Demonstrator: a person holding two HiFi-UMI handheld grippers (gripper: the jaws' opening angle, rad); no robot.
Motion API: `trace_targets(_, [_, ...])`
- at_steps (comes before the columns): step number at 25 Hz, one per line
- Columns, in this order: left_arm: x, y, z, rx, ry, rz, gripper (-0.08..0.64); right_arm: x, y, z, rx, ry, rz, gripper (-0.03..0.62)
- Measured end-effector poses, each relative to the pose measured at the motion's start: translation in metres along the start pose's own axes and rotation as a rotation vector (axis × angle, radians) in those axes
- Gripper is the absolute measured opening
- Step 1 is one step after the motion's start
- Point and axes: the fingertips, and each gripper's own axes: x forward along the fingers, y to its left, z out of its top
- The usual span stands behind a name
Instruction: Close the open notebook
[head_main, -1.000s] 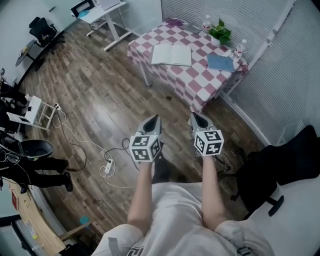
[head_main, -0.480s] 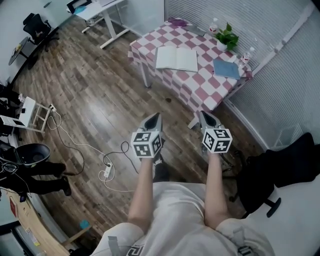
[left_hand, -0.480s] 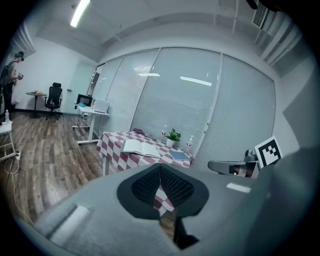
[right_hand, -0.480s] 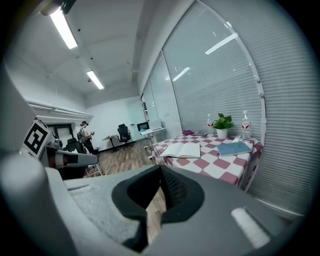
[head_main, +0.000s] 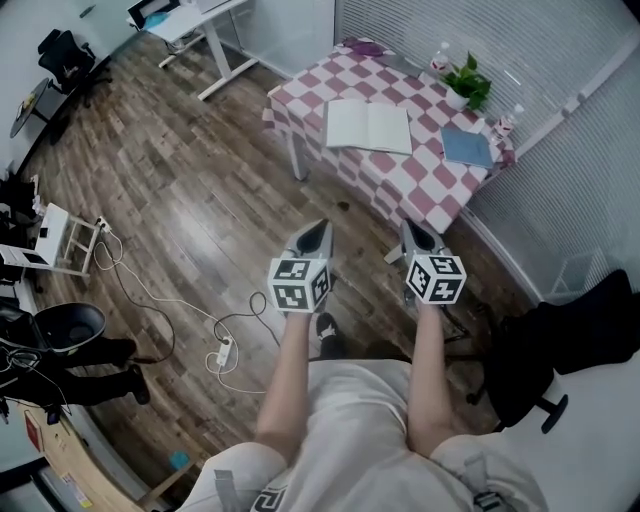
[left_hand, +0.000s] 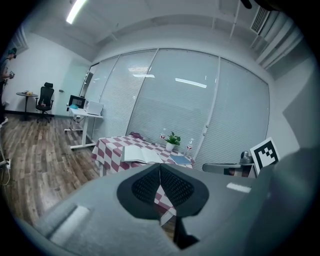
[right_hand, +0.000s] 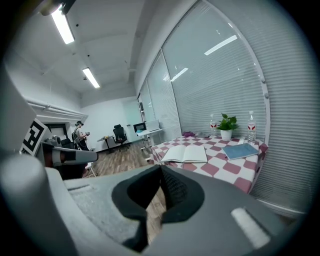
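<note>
Head view: set high, aimed steeply down over the left gripper (head_main: 320, 228) and right gripper (head_main: 408, 226) onto the brown wood-plank floor (head_main: 190, 190). The pink-and-white checked worktop (head_main: 425, 180) sits far, upper right.

Left gripper view: low, rides behind its own jaws and faces roughly level across the room. Worktop far off, near centre; right gripper at its right edge.

Right gripper view: same set-up. Worktop right of centre; left gripper at its left edge.

Shared by all three: the worktop and the open white notebook (head_main: 368, 127) on it.
</note>
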Motion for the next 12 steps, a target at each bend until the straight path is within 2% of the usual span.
trace_targets(2, [0.001,0.009,0.005,0.005,-0.005,-0.006,0.008,0.006,0.006,-0.001,-0.010,-0.001,-0.006,0.002])
trace_targets(6, [0.004,0.025,0.010,-0.006,-0.015,-0.002,0.008,0.018,0.012,0.000,-0.111,0.035,-0.023,0.002])
trace_targets(9, [0.008,0.028,0.019,-0.019,-0.039,-0.009,0.008,0.022,0.011,0.013,-0.118,0.011,-0.027,0.002])
trace_targets(12, [0.020,0.033,0.023,-0.026,-0.043,-0.020,0.008,0.031,0.004,0.018,-0.186,0.010,-0.074,0.002])
